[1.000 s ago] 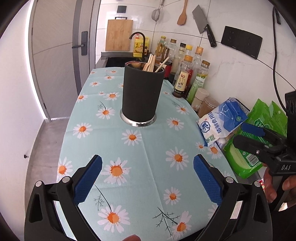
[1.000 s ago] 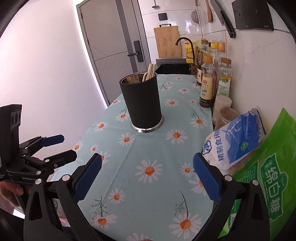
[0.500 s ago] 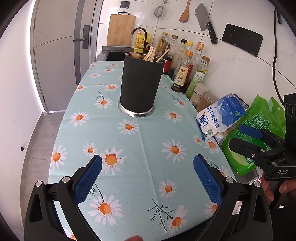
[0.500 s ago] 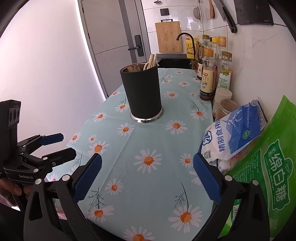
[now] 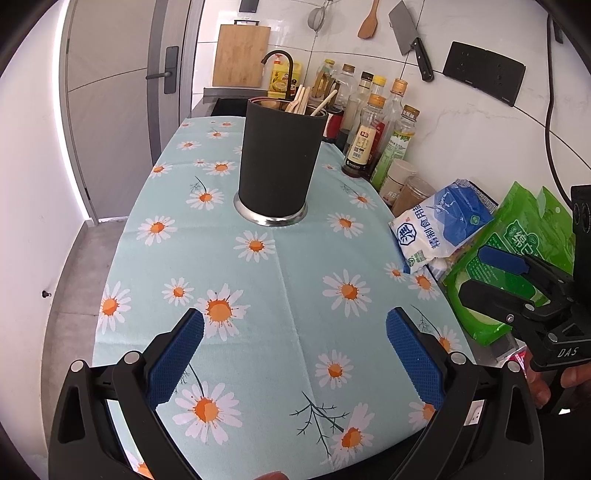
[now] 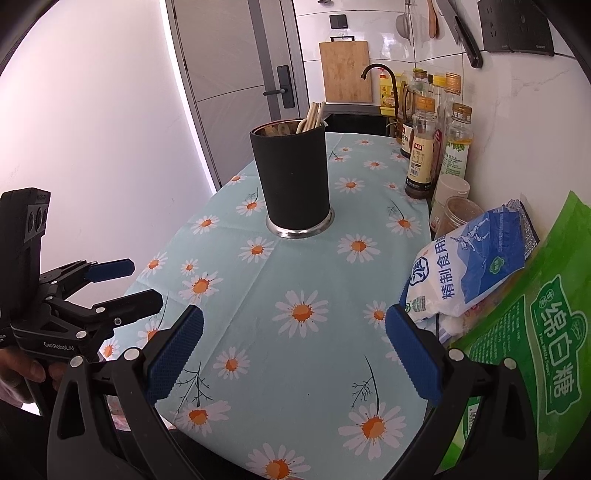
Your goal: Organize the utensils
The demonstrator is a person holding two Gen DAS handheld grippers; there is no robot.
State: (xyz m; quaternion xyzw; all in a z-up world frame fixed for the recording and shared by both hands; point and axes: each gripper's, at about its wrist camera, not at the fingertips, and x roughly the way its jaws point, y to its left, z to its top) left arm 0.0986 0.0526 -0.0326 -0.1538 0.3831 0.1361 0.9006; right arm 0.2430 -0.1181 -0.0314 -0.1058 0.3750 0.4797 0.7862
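A black utensil holder (image 5: 277, 162) with a steel base stands upright mid-counter on the daisy cloth (image 5: 288, 295); it also shows in the right wrist view (image 6: 295, 177). Wooden chopsticks and utensils (image 5: 304, 101) stick out of its top, seen in the right wrist view (image 6: 314, 116) too. My left gripper (image 5: 294, 332) is open and empty over the near end of the cloth. My right gripper (image 6: 294, 330) is open and empty, near the cloth's front right. Each gripper shows in the other's view: the right one (image 5: 480, 271), the left one (image 6: 146, 280).
Sauce and oil bottles (image 5: 369, 129) line the right wall, with jars (image 5: 410, 188), a blue-white salt bag (image 5: 439, 225) and a green sugar bag (image 5: 517, 251) beside them. A knife (image 5: 410, 33) and spatula hang above. A sink, faucet (image 5: 277, 59) and cutting board lie behind.
Both grippers have pulled back from the holder, toward the counter's near edge, and risen a little. Both stay open and empty. The holder has not moved.
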